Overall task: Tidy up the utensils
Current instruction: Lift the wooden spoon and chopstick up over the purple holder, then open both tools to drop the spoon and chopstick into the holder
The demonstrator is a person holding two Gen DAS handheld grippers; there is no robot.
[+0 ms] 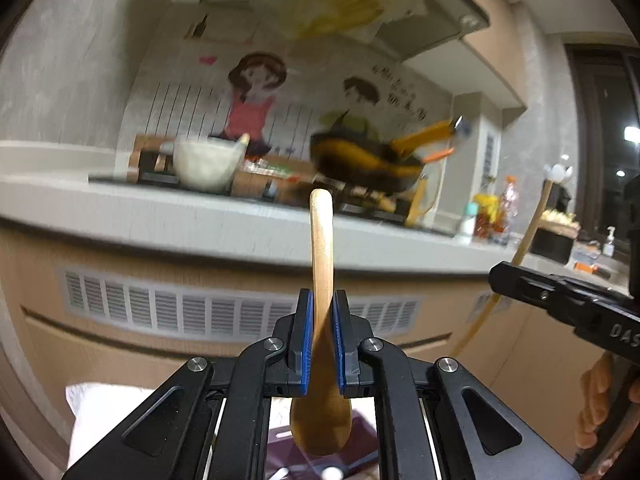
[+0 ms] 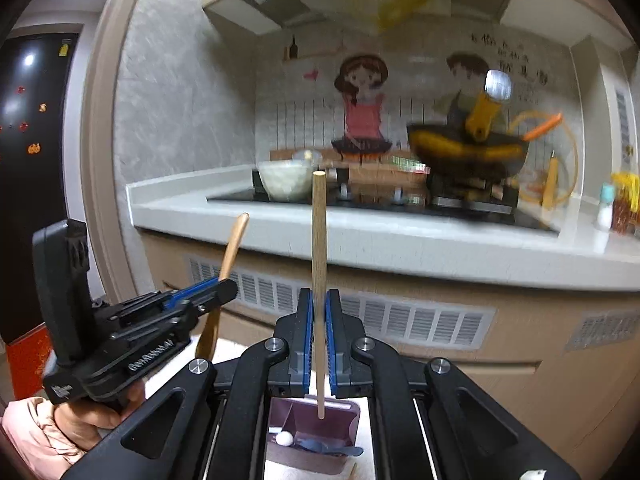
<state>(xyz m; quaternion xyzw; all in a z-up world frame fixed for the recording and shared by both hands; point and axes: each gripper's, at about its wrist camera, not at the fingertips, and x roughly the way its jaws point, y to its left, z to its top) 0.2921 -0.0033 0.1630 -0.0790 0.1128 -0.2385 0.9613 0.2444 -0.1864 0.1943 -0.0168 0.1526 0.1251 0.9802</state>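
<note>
A kitchen surface [image 2: 360,236] stretches across the far side, carrying a stove with a dark wok [image 2: 466,152] to the right and a pale bowl [image 2: 284,180] to the left. Nearer, the left hand-held gripper [image 1: 323,340] is clamped on a wooden spoon [image 1: 322,280], handle pointing up and bowl hanging down. To its right, the right hand-held gripper [image 2: 319,332] is clamped on a thin wooden stick [image 2: 319,248], held upright above a mauve utensil box [image 2: 320,440] holding a blue utensil.

The right claw [image 2: 319,322] clamps an upright wooden stick [image 2: 319,248] above a mauve utensil box [image 2: 340,420].
</note>
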